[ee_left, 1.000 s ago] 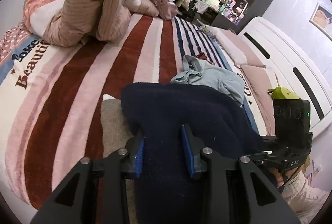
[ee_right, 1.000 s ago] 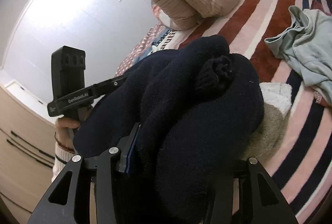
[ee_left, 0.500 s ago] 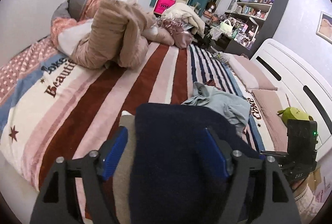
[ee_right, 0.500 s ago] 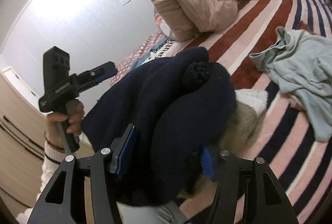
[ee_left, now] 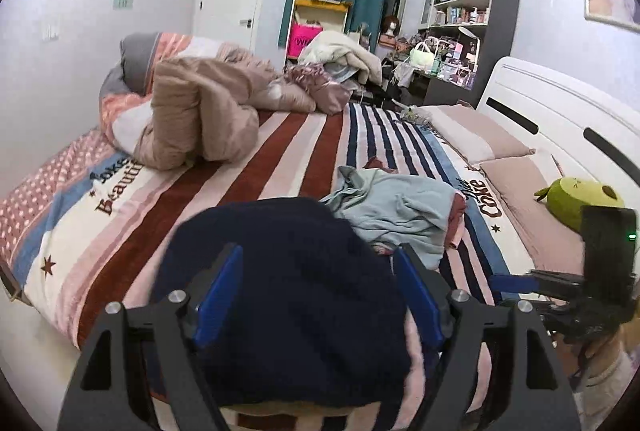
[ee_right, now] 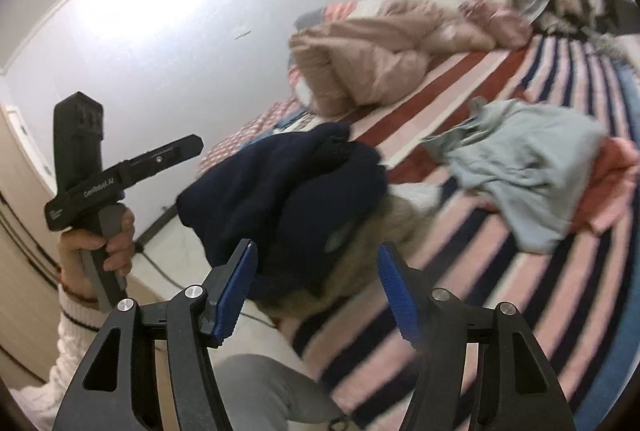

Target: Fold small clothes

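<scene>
A folded navy garment (ee_left: 292, 291) lies on a beige folded item at the near edge of the striped bed (ee_left: 280, 143). It also shows in the right wrist view (ee_right: 296, 191), with the beige item (ee_right: 360, 247) under it. My left gripper (ee_left: 320, 295) is open, its blue pads wide on either side of the navy garment. My right gripper (ee_right: 316, 283) is open and empty, just back from the pile. A crumpled light blue garment (ee_left: 396, 211) lies further back on the bed, over something pink (ee_right: 612, 183).
A bunched tan duvet (ee_left: 200, 119) fills the far left of the bed. Pillows (ee_left: 476, 135) and a green plush toy (ee_left: 580, 199) lie along the white headboard on the right. Cluttered shelves (ee_left: 460, 27) stand at the back. My knee (ee_right: 256, 391) is below the bed edge.
Both grippers have let go of the navy garment and opened wide. Both have pulled back and up from the pile, which now rests on the bed edge.
</scene>
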`<move>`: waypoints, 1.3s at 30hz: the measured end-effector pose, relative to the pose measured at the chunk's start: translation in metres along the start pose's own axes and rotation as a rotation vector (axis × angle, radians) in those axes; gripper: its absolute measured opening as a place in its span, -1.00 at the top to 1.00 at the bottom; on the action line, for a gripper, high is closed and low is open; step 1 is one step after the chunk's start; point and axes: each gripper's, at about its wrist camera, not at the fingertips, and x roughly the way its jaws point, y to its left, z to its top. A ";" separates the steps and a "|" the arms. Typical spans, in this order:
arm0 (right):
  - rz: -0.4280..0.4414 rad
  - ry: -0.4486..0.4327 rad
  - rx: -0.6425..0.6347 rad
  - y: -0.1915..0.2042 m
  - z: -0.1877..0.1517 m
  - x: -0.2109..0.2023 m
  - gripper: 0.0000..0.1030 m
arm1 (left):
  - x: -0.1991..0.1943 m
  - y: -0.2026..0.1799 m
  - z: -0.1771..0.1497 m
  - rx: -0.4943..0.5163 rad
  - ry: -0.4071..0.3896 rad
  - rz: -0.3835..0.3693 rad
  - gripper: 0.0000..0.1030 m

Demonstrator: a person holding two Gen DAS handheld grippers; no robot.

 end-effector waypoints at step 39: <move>-0.626 -0.441 -0.089 -0.053 -0.137 -0.246 -1.00 | -0.016 -0.250 -0.083 0.191 -0.379 0.145 -0.98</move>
